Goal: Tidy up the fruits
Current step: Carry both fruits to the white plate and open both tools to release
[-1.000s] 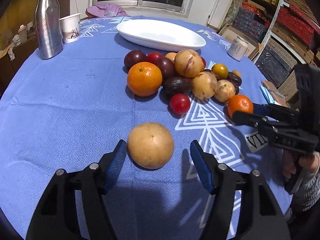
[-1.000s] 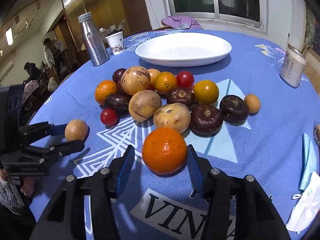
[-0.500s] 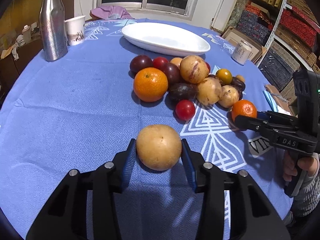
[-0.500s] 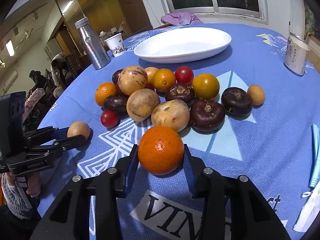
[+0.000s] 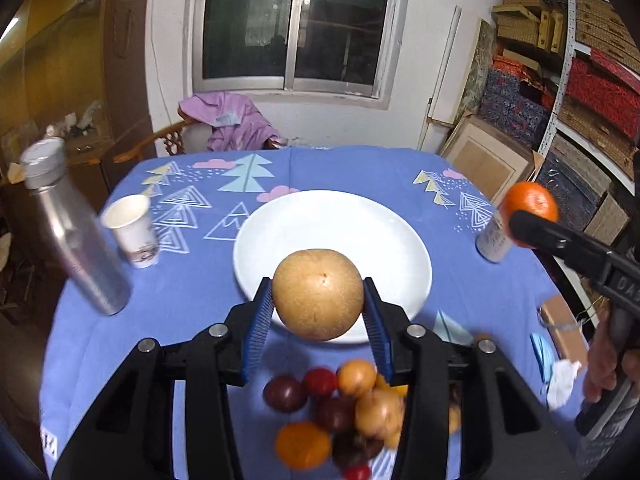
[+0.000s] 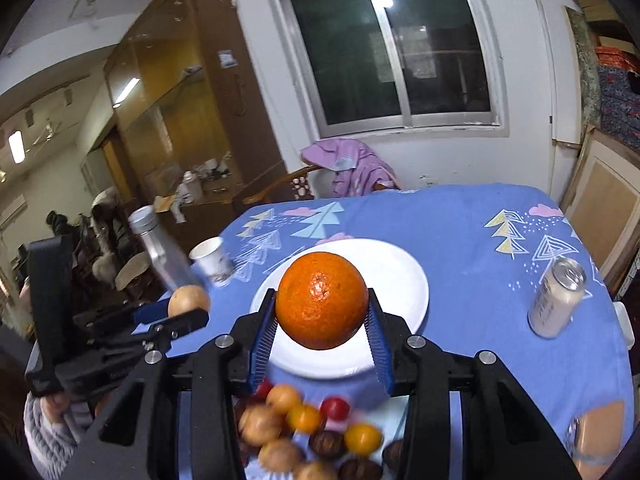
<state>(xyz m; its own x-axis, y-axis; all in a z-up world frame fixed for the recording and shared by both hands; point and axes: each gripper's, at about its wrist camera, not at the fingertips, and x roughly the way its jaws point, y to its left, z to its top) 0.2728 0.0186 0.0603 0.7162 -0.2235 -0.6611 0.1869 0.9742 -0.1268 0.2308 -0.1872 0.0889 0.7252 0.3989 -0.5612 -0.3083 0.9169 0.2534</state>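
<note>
Two fruits are off the cloth: my left gripper (image 5: 319, 306) pinches the tan round fruit (image 5: 318, 294) between its blue pads, my right gripper (image 6: 322, 322) clamps the orange (image 6: 322, 306). Both hang above the near rim of the white plate (image 5: 384, 236), beyond the remaining fruit pile (image 5: 340, 412).

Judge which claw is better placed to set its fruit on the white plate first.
Roughly even, slight edge right: the right claw grips the orange over the white plate; the left claw holds its tan fruit at the plate's near rim.
</note>
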